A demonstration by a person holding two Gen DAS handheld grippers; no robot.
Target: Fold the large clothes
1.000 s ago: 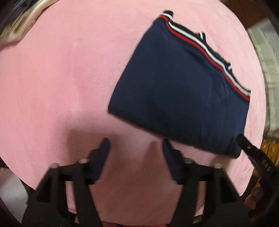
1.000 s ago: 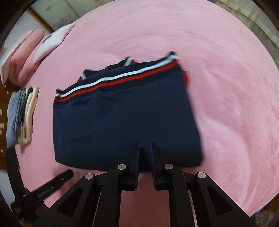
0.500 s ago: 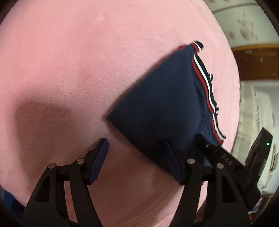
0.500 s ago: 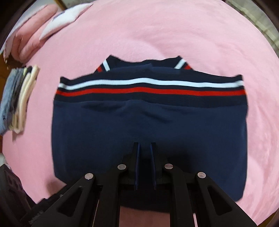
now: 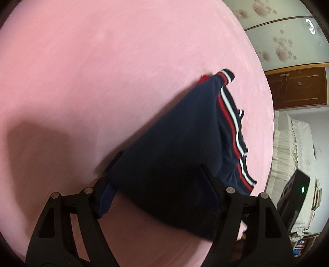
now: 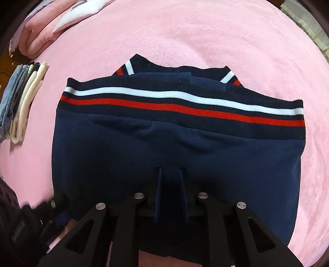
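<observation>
A folded navy sweater (image 6: 176, 143) with a white and a red stripe on its ribbed hem lies on a pink blanket (image 6: 185, 37). It also shows in the left wrist view (image 5: 181, 147), where its near left corner sits between the wide-open fingers of my left gripper (image 5: 158, 176). My right gripper (image 6: 171, 180) is over the sweater's near edge, with its fingers nearly together and a narrow gap between them. Whether cloth is pinched there is hidden.
A stack of folded clothes (image 6: 18, 102) lies at the blanket's left edge. A folded pink cover (image 6: 39, 35) and a white pillow (image 6: 82, 12) lie at the far left. A wooden door (image 5: 298, 88) and a black device (image 5: 294, 195) stand right of the bed.
My left gripper has moved right and forward, so the sweater's corner now lies between its open fingers. My right gripper has moved forward over the sweater's near edge.
</observation>
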